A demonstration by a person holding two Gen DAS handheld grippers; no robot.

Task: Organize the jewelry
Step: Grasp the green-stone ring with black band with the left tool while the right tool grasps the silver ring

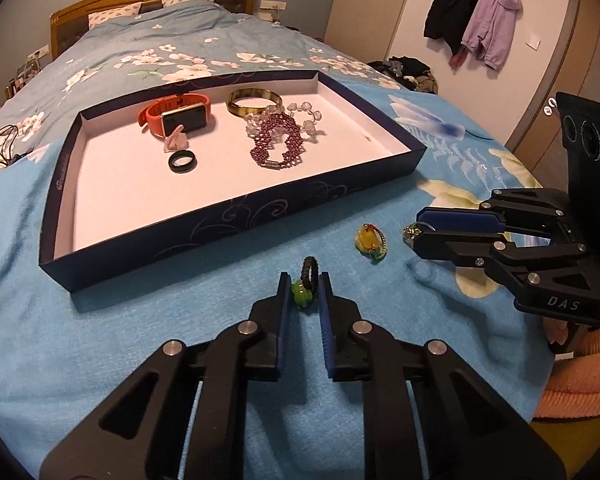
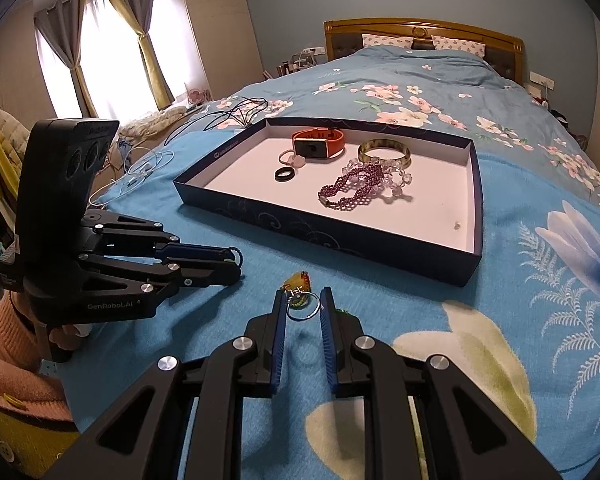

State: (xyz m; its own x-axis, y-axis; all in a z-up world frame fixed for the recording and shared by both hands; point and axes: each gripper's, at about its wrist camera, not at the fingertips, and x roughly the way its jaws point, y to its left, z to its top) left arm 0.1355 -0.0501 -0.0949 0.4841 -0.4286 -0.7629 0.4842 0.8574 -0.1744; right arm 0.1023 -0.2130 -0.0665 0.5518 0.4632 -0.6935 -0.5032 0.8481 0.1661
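Note:
A dark blue tray [image 1: 236,210] on the bed holds an orange watch [image 1: 176,117], a black ring [image 1: 182,161], a brown bangle [image 1: 254,101], a purple bead bracelet [image 1: 277,144] and clear beads. My left gripper [image 1: 305,292] is shut on a green bead charm [image 1: 301,294] with a black cord loop, just above the blanket in front of the tray. My right gripper [image 2: 303,307] is shut on a thin silver ring [image 2: 302,309]. A yellow pendant [image 1: 369,240] lies on the blanket between the grippers. The right gripper also shows in the left wrist view [image 1: 414,236].
The tray [image 2: 474,216] has free white floor at its front and right. Cables [image 2: 236,114] lie on the blanket left of the tray. Pillows and a wooden headboard [image 2: 420,34] are at the far end. Coats [image 1: 488,20] hang on a wall.

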